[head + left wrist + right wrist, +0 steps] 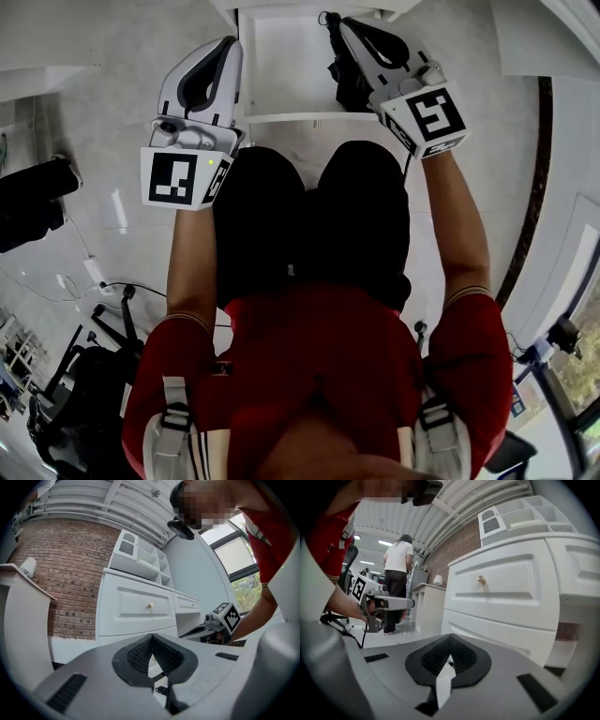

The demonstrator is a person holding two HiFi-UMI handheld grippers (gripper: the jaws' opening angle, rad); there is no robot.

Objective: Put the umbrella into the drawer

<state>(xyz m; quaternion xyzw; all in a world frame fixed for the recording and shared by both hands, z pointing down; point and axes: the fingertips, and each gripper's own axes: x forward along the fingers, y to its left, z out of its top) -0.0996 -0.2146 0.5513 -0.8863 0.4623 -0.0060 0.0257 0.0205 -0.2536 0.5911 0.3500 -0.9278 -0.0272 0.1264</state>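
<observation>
In the head view a white drawer [281,66] stands pulled open ahead of my knees. A black folded umbrella [343,75] lies inside it along the right wall, partly hidden by my right gripper [349,26]. That gripper hovers over the drawer's right side, shut with nothing between its pads. In its own view my right gripper [451,638] points level at the white cabinet [511,597]. My left gripper [231,43] hangs over the drawer's left edge, also shut and empty. In its own view my left gripper [152,637] faces the cabinet front [136,611].
The cabinet has upper drawers with small brass knobs [150,605] and a shelf unit [140,555] on top. A brick wall [70,559] rises behind it, with a white side table [23,602] at its left. Cables and a power strip [97,272] lie on the floor. A person in white [398,573] stands far off.
</observation>
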